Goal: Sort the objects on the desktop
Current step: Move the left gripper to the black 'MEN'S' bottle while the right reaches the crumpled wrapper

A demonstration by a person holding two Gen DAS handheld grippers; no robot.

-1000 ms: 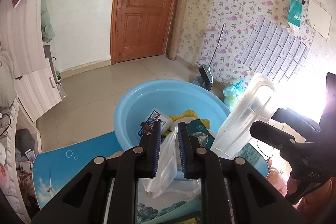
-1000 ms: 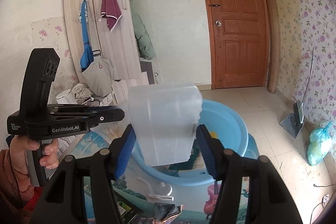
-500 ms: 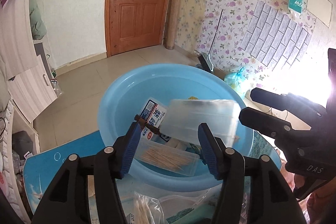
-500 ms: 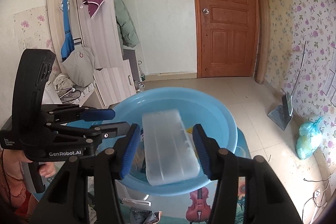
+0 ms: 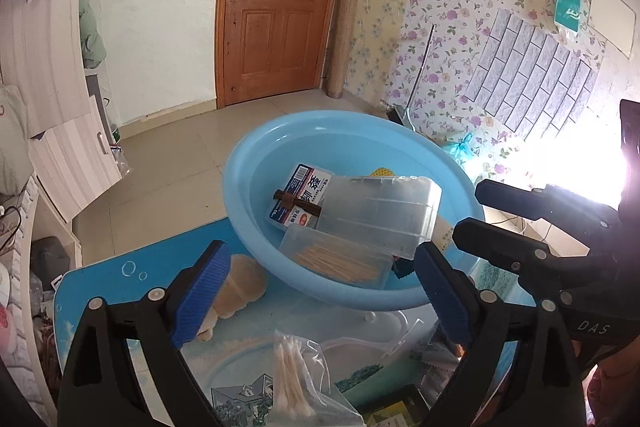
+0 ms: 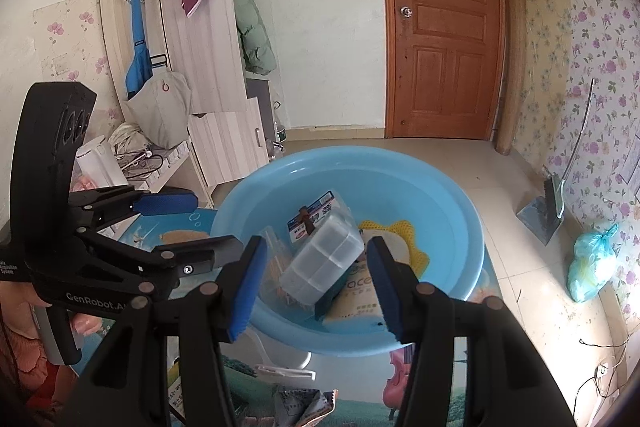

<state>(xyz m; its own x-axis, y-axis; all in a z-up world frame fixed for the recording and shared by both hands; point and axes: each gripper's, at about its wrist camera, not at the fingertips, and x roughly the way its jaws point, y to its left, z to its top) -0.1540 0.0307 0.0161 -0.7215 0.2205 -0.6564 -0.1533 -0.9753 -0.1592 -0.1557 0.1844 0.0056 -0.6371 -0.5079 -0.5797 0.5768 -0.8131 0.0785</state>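
Basin: light blue plastic basin stands on the picture-printed table, at its far edge, already holding several sorted things.
Clear box: frosted compartment box lies tilted on top of the pile inside the basin; in the right wrist view it sits between the blue pads but apart from both.
Right gripper: right gripper hangs over the basin's near rim, jaws partly apart, pads pressing on nothing.
Left gripper: left gripper has just been opening; its jaws stand wide and empty above the table in front of the basin.
Toothpick box: clear box of toothpicks rests in the basin's near side, under the frosted box.
Labelled packet: blue-and-white printed packet lies behind it, with a small brown piece across it.
Yellow item: yellow mesh-like thing at the basin's right side.
Table, remaining: bag of cotton swabs below the left gripper; beige rounded object just beside the basin's left rim.
Person: a hand grips the left gripper's handle.
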